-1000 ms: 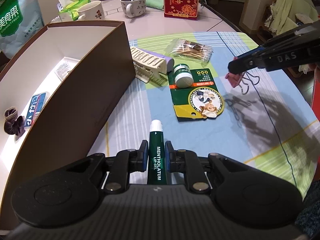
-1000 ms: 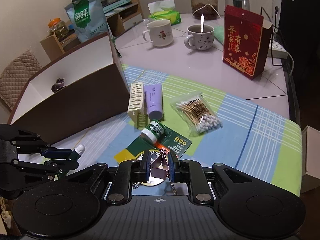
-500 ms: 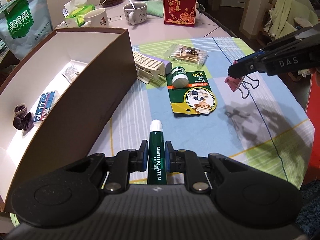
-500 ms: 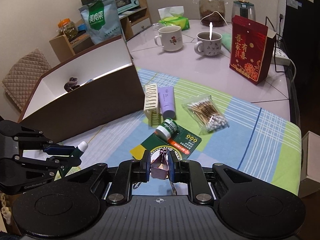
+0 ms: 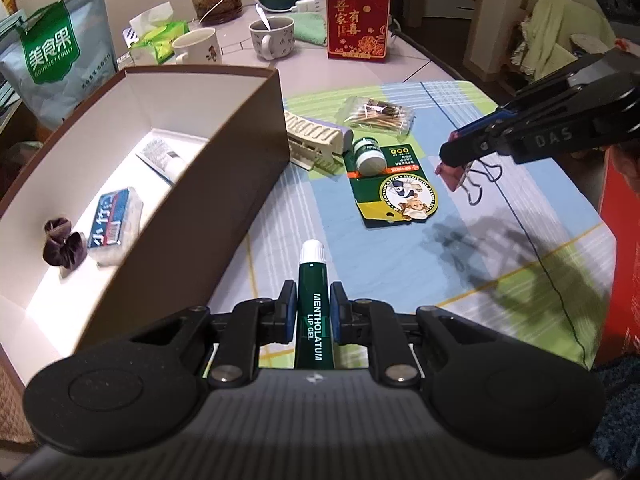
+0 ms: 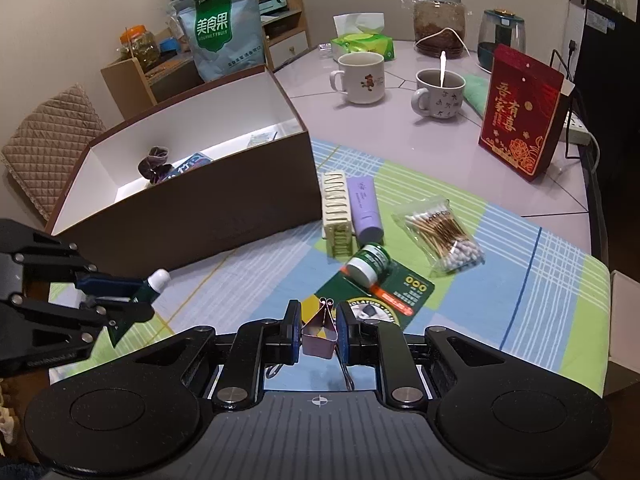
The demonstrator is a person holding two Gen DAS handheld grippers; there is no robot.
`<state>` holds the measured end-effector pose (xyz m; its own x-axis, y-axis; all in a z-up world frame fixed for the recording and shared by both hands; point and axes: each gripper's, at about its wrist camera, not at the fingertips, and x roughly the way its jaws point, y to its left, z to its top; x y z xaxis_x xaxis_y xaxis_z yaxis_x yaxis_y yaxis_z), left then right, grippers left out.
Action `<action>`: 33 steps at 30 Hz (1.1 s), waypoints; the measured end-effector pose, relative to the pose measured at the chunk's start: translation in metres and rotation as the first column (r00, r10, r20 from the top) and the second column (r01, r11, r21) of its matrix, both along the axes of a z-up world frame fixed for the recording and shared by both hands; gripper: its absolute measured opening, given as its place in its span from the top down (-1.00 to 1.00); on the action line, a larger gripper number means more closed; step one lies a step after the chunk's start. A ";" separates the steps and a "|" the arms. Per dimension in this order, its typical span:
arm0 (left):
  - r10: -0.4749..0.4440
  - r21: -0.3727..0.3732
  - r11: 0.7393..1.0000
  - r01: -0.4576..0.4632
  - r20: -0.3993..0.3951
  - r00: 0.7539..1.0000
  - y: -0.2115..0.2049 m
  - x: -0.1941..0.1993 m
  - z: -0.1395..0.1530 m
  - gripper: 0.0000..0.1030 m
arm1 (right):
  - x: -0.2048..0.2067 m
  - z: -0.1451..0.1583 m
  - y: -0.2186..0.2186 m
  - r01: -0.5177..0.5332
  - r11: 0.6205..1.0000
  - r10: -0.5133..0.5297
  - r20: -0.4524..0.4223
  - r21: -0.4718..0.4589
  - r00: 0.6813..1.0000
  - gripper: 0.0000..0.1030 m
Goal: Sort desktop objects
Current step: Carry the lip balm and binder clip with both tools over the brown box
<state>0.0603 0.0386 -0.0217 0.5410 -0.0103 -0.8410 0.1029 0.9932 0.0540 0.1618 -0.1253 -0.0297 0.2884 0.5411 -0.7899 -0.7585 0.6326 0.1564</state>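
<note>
— What's under your grippers right now?

— Your table point(image 6: 404, 92) carries a checked cloth point(image 5: 400, 256) in blue, green and white, with two mugs, a red gift box point(image 5: 357, 23) and a snack bag point(image 6: 222, 34) on the bare part behind it.

— And what do you hold?

— Your left gripper point(image 5: 313, 312) is clamped on a dark green lip gel tube point(image 5: 314, 304), white cap pointing forward, held above the cloth just beside the brown box point(image 5: 224, 184). Your right gripper point(image 6: 319, 330) is pinched on a pink binder clip point(image 6: 319, 338), its wire handles hanging below, held above the cloth's right part.

— What's in the box?

— You can see a dark scrunchie point(image 5: 62, 242), a small blue-labelled packet point(image 5: 114, 226) and a paper sachet point(image 5: 160, 156) lying on its white floor.

— What sits on the cloth?

— You have a cream comb point(image 6: 337, 210) and a purple tube point(image 6: 364, 208) side by side near the box's corner, a bag of cotton swabs point(image 6: 442, 236) to their right, and a small green jar point(image 6: 367, 266) lying on a green card point(image 6: 394, 296).
</note>
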 end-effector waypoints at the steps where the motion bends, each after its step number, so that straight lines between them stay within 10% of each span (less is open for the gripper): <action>1: -0.011 -0.001 1.000 0.011 0.004 1.000 0.003 -0.001 0.003 0.74 | -0.002 0.000 0.003 0.004 1.000 -0.004 0.001 -0.004 1.000 0.68; 19: -0.210 0.073 0.976 0.204 0.091 0.974 0.124 -0.010 0.073 0.74 | -0.022 0.048 0.064 0.080 0.993 -0.079 -0.016 0.081 0.997 0.68; 33: -0.344 0.166 0.927 0.337 0.020 0.939 0.210 0.023 0.057 0.74 | -0.015 0.092 0.175 0.000 0.991 -0.012 0.094 0.131 0.996 0.68</action>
